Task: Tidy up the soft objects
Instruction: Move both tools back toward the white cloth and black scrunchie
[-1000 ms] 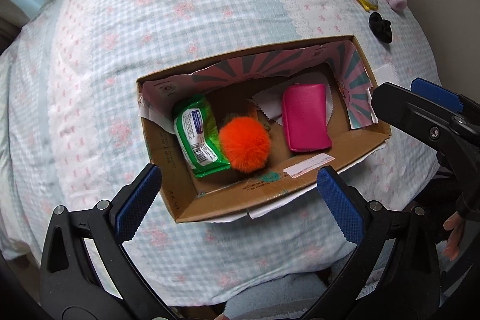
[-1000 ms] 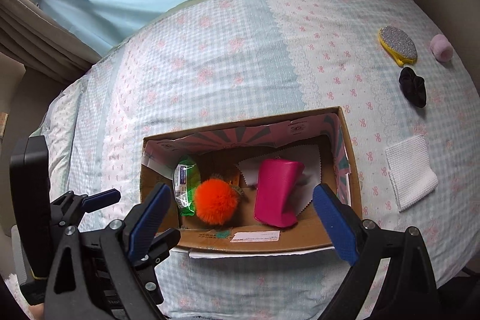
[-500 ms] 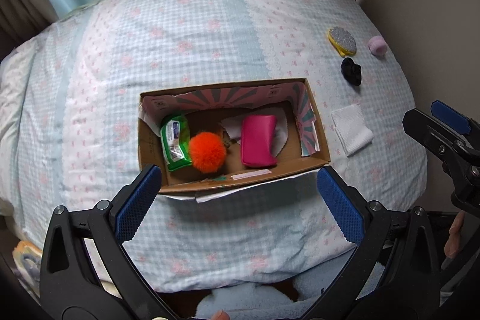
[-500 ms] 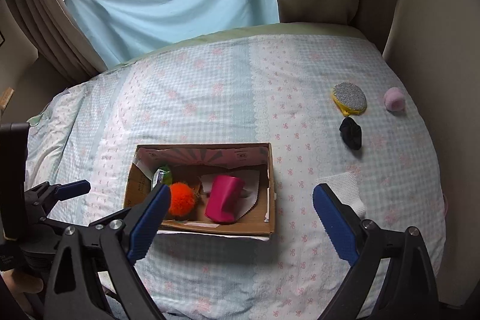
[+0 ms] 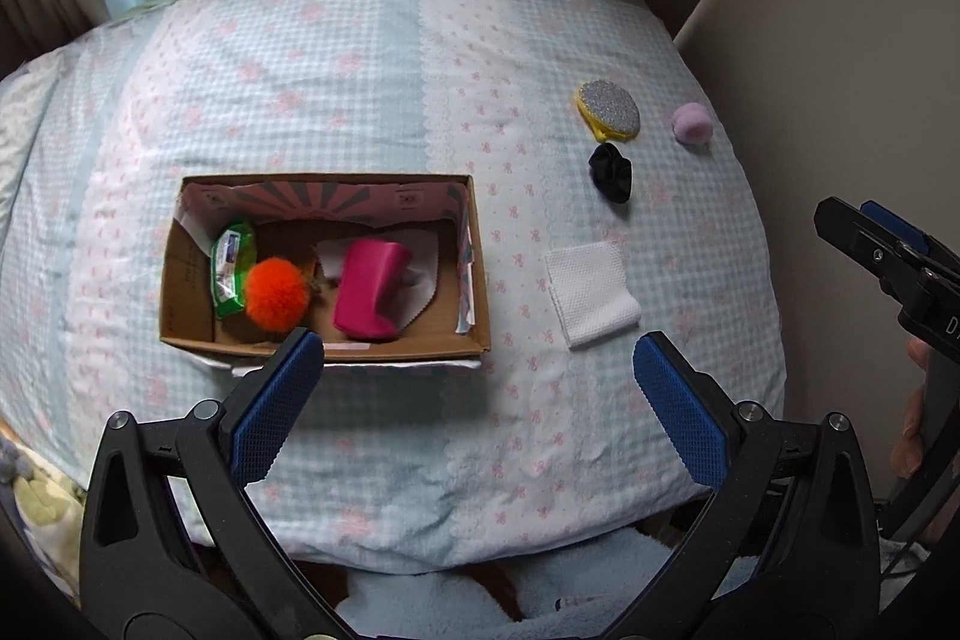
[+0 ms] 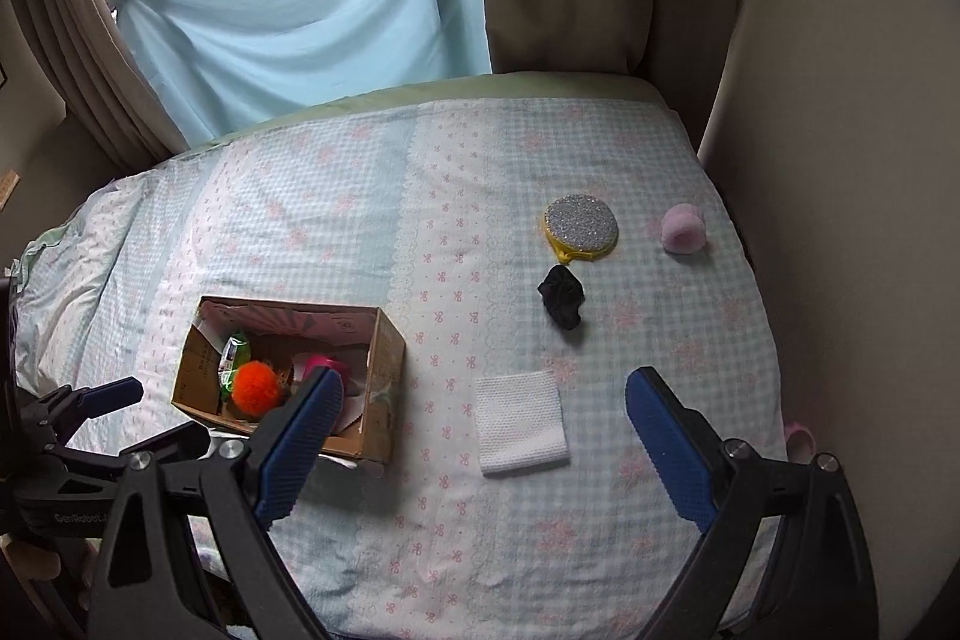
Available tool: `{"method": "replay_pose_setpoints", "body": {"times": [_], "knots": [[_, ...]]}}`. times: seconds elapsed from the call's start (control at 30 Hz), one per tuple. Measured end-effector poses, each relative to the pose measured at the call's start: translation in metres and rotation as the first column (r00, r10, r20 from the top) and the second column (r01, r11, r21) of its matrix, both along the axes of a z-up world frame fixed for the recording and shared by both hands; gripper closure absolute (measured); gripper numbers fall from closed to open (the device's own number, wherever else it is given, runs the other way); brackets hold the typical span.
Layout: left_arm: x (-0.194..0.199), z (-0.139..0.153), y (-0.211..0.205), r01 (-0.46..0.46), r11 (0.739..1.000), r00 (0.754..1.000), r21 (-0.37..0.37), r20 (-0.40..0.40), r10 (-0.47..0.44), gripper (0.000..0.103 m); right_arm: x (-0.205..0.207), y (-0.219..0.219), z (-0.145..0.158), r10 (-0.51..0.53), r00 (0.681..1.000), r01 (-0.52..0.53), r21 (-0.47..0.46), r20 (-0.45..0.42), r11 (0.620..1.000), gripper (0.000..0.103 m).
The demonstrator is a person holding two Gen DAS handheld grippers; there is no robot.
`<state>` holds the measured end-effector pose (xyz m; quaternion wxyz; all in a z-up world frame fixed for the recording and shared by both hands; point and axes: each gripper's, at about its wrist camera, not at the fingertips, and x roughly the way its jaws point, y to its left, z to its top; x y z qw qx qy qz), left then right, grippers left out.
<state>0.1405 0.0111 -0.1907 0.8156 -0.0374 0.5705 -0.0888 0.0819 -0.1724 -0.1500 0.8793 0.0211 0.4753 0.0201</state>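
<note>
An open cardboard box sits on the bed. It holds an orange pompom, a magenta pouch, a green wipes pack and a white cloth. Outside the box lie a folded white cloth, a black scrunchie, a glittery round pad and a pink puff. My left gripper is open and empty, above the bed's near edge. My right gripper is open and empty, above the white cloth.
The bed has a pale checked cover. A light blue curtain and a window are behind it. A beige wall runs along the right side. A small pink thing lies at the bed's right edge.
Both grippers have pulled back and up from the box, so more of the bed shows. Both views have shifted right toward the loose items. Both stay open.
</note>
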Motion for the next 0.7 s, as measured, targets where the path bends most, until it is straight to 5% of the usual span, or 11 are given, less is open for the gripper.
{"method": "replay_pose_setpoints", "body": {"times": [0.4,0.7], "knots": [[0.010,-0.078,-0.104,-0.055,0.998,0.994,-0.033,-0.093,0.051,0.000,0.061,-0.077,-0.038,0.183,0.983,-0.183,0.006,-0.017,0.983,0.009],[0.034,-0.186,-0.161,-0.062,0.998,0.994,0.002,-0.094,0.062,0.000,0.115,-0.106,-0.111,0.343,0.939,-0.343,0.005,-0.035,0.939,0.009]]}}
